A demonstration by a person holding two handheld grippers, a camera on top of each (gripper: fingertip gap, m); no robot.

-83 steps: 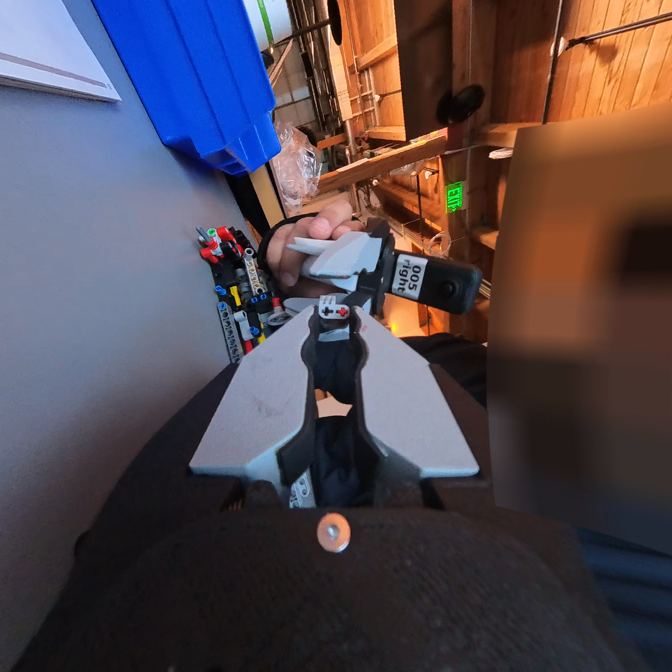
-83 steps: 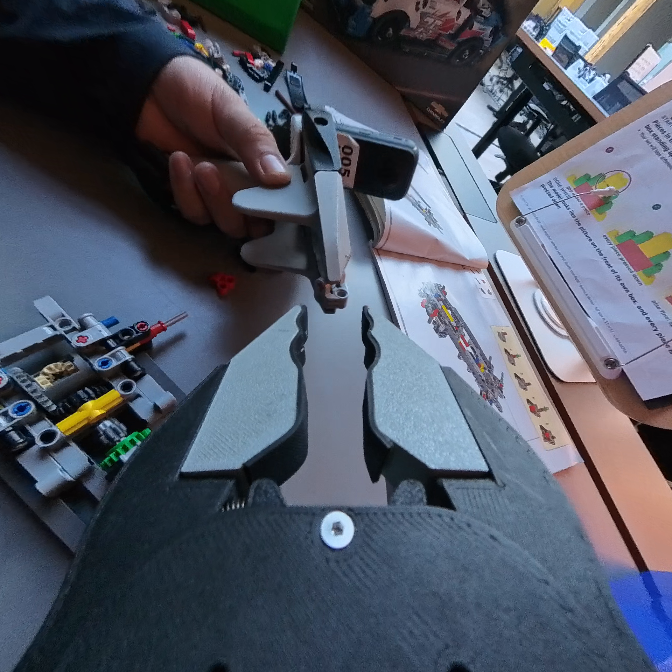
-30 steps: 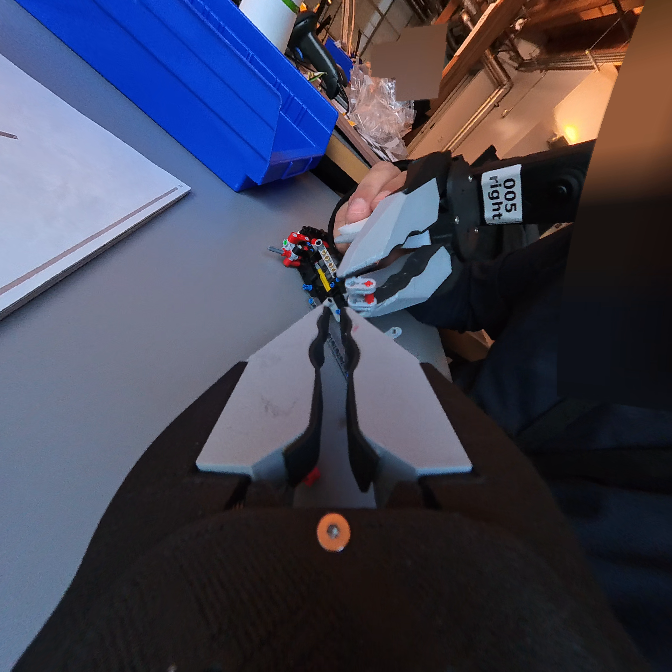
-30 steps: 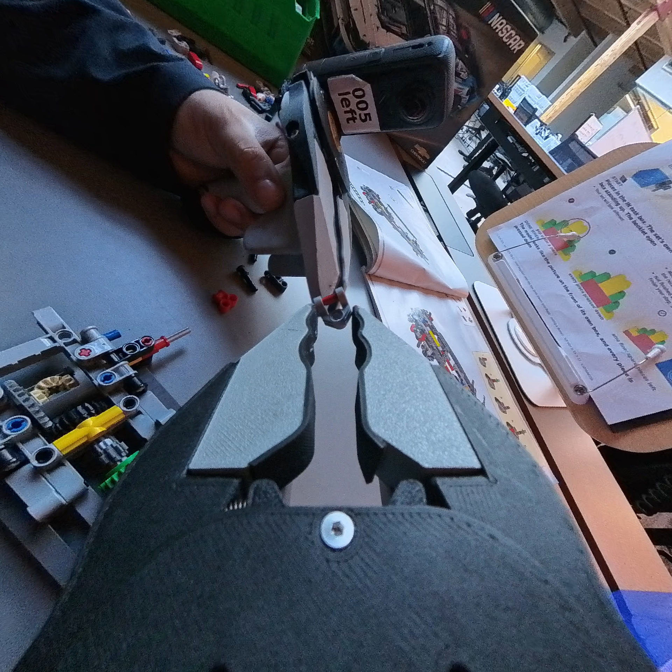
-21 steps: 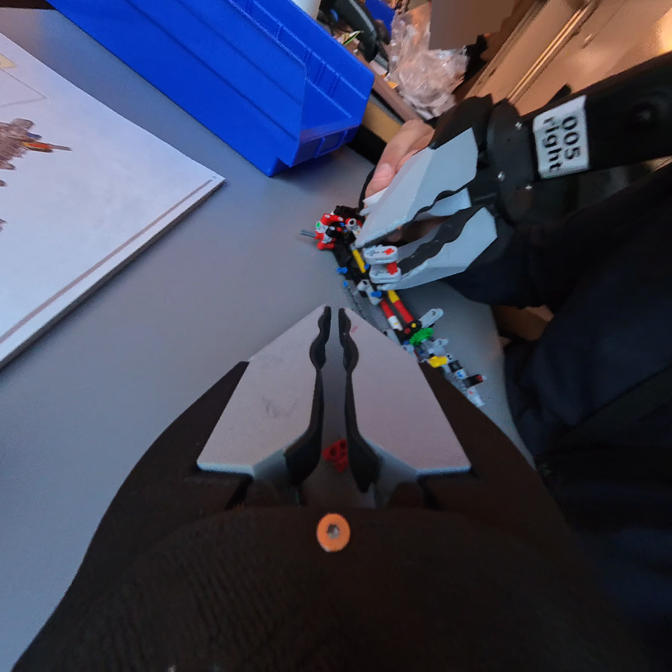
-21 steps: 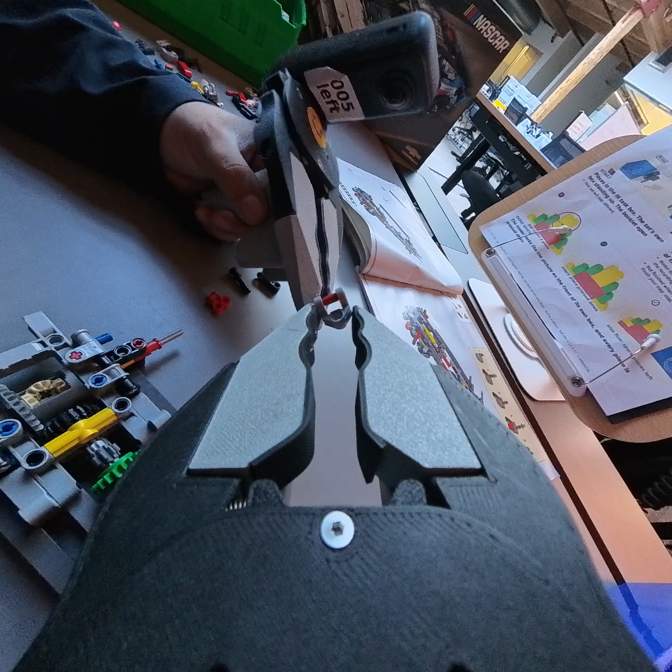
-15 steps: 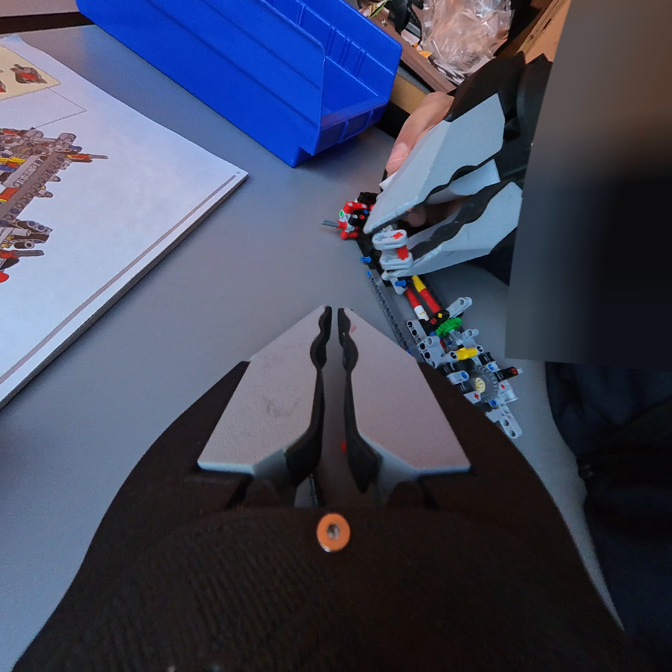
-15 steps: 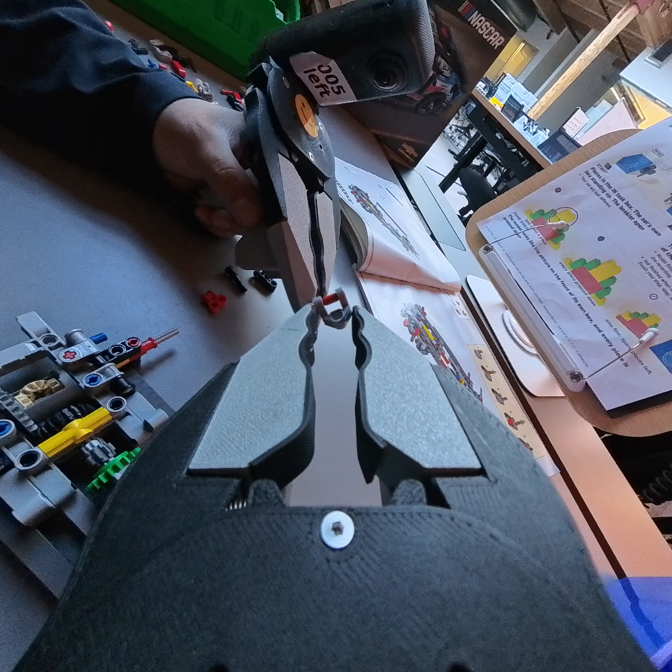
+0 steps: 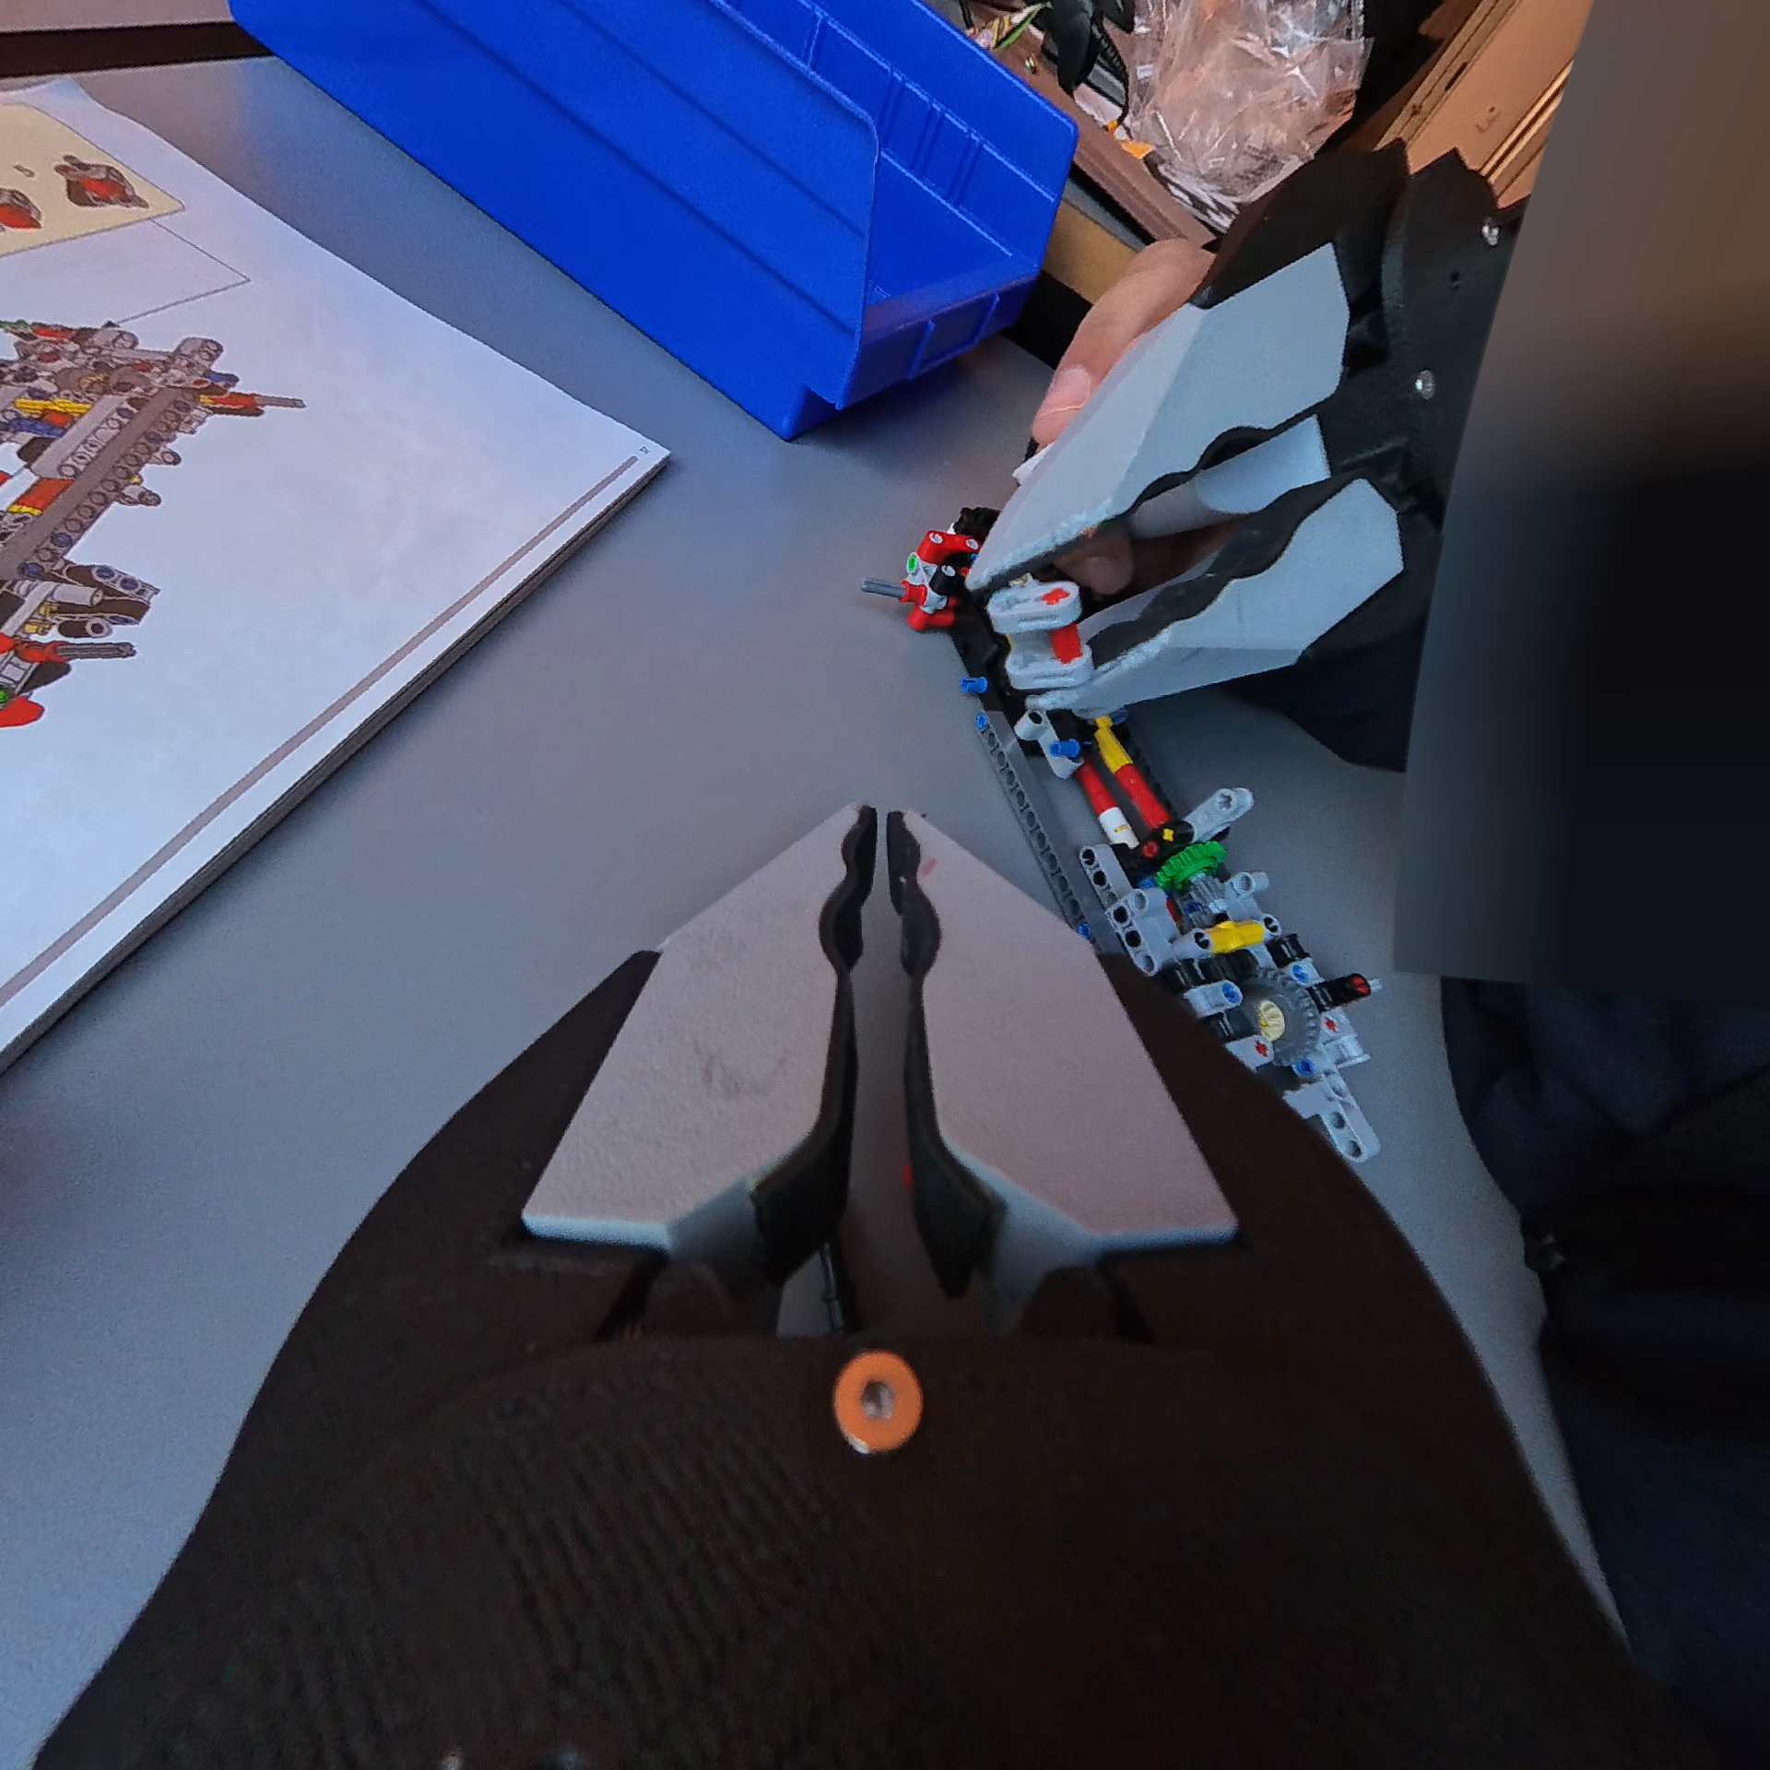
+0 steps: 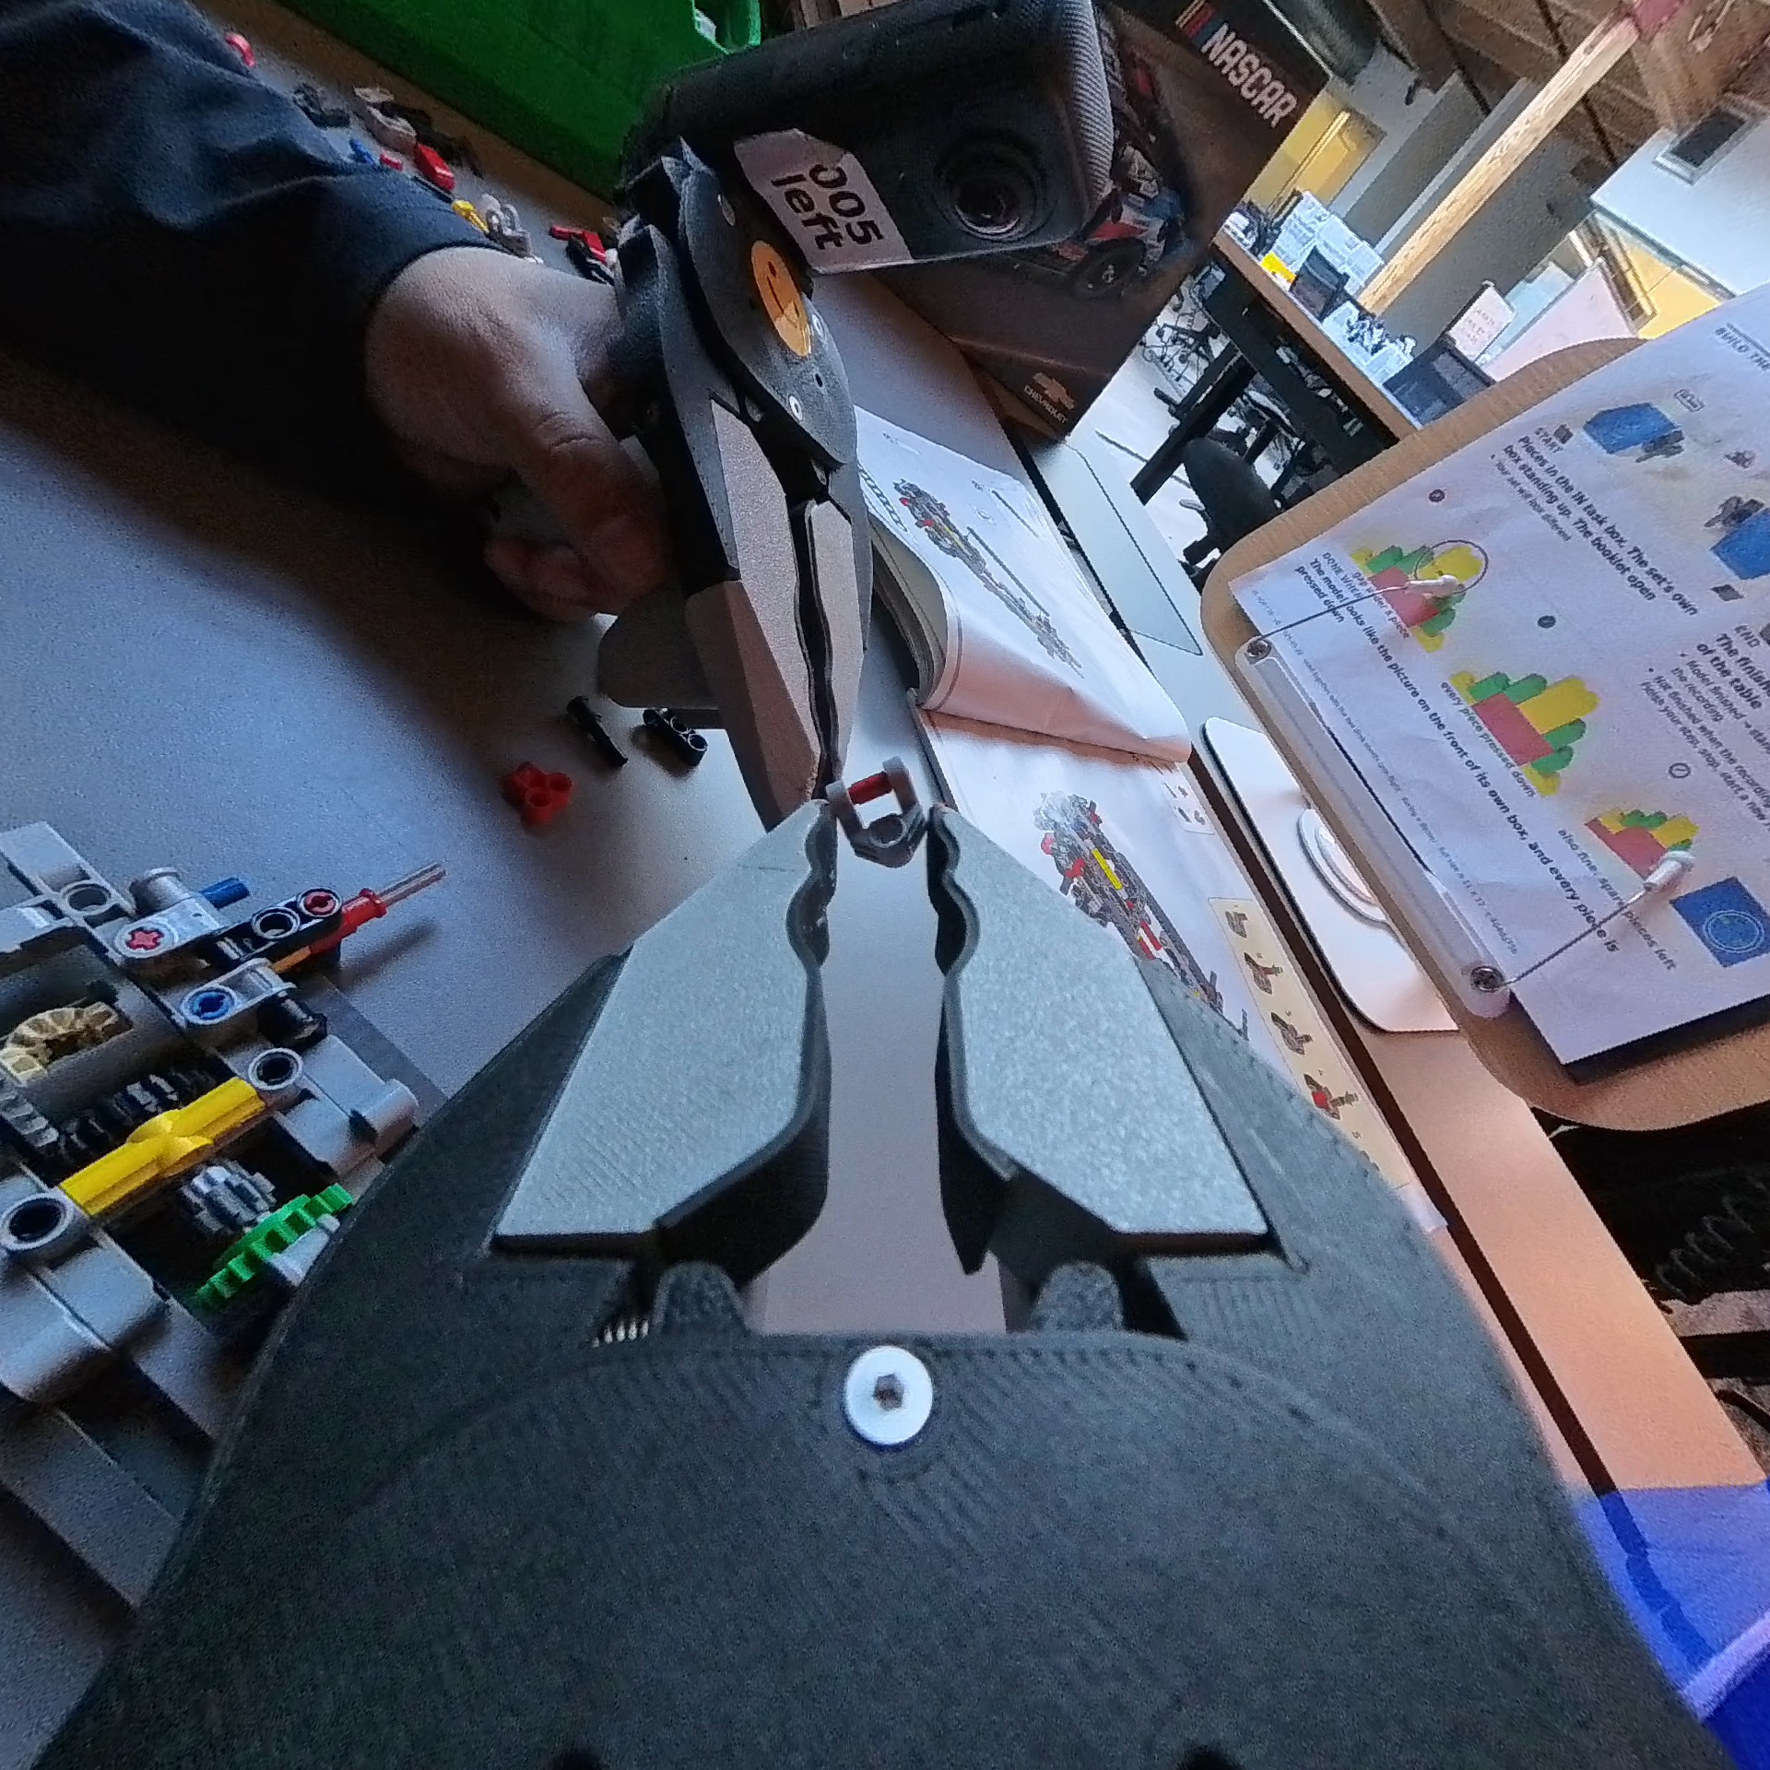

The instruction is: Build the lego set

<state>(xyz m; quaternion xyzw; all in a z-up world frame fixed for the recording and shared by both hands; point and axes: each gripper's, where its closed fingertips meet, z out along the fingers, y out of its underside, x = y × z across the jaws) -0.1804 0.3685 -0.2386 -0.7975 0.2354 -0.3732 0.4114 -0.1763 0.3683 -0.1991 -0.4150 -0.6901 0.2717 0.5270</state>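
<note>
Compared with the earliest views, the small grey connector with a red pin (image 10: 876, 824) has changed owner: it sat at the tips of the left gripper (image 9: 881, 819) then, and now the right gripper (image 10: 876, 843) pinches it, both dark wavy pads pressed on its sides. The left gripper's tongs, which held that piece, are now pressed together with only a thin slit between them and nothing in it. That gripper has also swung down from pointing at wooden rafters to looking over the grey table (image 9: 594, 766).

In the left wrist view the held connector (image 9: 1039, 627) hangs at the right, just above the far end of a long, narrow brick assembly (image 9: 1197, 910): perforated grey beams, red and yellow axles, a green toothed gear, blue pins. A glossy open instruction booklet (image 9: 335, 498) lies flat at the left, and a smooth blue plastic bin (image 9: 766, 192) stands at the far edge.

In the right wrist view, a small red three-lobed piece (image 10: 536, 793) and two short black pins (image 10: 632, 728) lie loose on the matte table beneath the left gripper.
</note>
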